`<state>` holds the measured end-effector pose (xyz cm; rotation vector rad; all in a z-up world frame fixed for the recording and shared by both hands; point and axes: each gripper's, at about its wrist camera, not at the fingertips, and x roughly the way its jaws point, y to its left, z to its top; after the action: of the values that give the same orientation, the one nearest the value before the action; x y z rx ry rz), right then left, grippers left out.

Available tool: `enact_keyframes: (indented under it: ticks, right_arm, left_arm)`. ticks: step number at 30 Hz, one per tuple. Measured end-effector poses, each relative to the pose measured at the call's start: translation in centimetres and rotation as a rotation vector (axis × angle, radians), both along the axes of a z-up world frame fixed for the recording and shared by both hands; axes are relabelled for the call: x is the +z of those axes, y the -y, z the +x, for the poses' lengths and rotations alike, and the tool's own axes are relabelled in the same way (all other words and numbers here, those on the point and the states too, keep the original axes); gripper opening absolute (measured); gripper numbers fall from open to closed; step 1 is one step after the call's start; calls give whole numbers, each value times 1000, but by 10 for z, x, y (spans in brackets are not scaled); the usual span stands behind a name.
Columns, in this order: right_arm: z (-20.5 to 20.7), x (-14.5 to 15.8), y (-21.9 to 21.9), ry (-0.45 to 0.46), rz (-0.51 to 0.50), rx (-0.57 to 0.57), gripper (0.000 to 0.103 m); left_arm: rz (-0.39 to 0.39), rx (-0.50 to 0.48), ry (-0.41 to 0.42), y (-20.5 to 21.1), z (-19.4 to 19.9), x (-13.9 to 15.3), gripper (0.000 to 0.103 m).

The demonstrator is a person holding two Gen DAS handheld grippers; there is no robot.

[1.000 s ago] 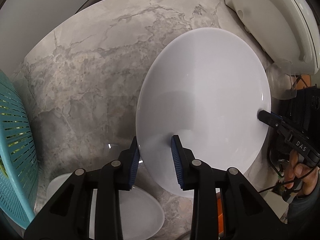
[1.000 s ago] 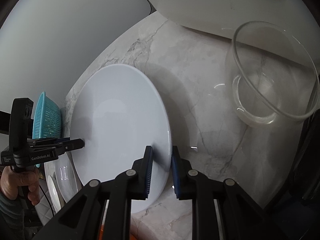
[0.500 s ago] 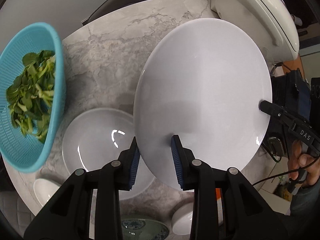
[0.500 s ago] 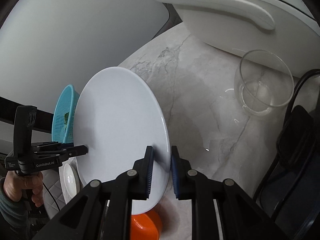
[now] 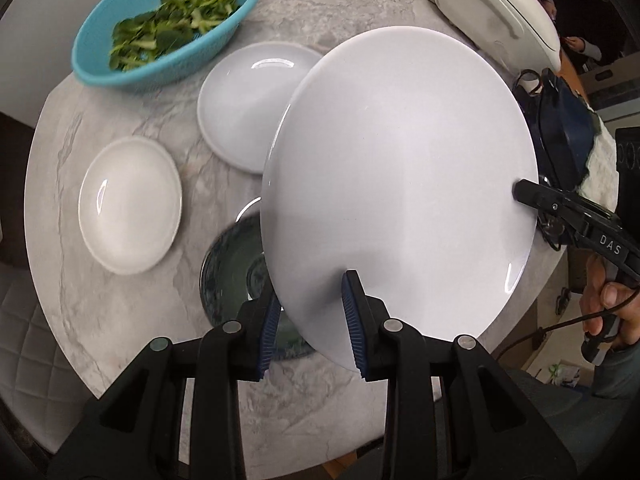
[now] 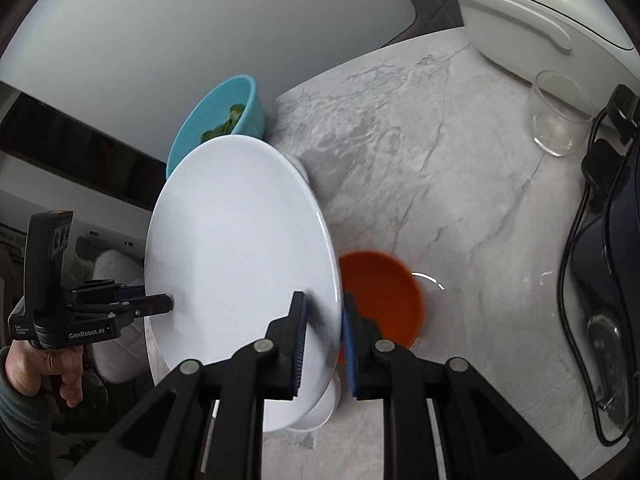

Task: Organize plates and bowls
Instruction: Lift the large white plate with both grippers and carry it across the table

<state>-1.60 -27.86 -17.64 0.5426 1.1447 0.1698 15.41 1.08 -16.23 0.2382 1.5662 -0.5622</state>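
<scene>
I hold the big white plate [image 5: 400, 184] in the air over the round marble table [image 5: 120, 328], with one claw on each side of its rim, because a disc this wide and glossy would tip out of a single pinch. My left claw [image 5: 310, 320] is clamped on the rim nearest me, blue ribbed pads above and below the edge; my right claw [image 6: 322, 344] grips the opposite rim in the same manner. The plate tilts slightly, so I judge it is being carried toward the smaller dishes to be stacked or set beside them.

The table is grey-veined stone, smooth and hard, so any drop would chip the ware. At its far edge sits a white cooker [image 5: 496, 12] with a rounded plastic lid. At the far left edge is a teal plastic colander [image 5: 160, 32] of chopped greens. Near the middle lies a shallow white plate [image 5: 248, 104], and toward the left edge a smaller white dish [image 5: 128, 204]. Under the carried plate a dark green glazed bowl [image 5: 232, 276] peeks out. An orange bowl [image 6: 380, 300] lies by the near edge, and a clear glass [image 6: 560, 120] stands by the cooker.
</scene>
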Motion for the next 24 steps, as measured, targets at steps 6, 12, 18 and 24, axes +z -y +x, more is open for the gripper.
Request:
enact_keyframes:
  ticks: [6,12,18,24]
  right_arm:
    - [-54,-8,-67,-25,-5,109,19]
    - [-94,-31,-117,-73,-23,203,19]
    - [-111,-74,-146,-141,-44,255,19]
    - [-117,-99,-174,-150,-89,309,19]
  left_arm:
    - [-19,99,-40,-81,-92,-16,28]
    - [-37,182,-80,-134,-187,-43,28]
    - [-53,255,-116,-161,-229,-88,29]
    - [-52,305,-137,-172,-249,-114,29]
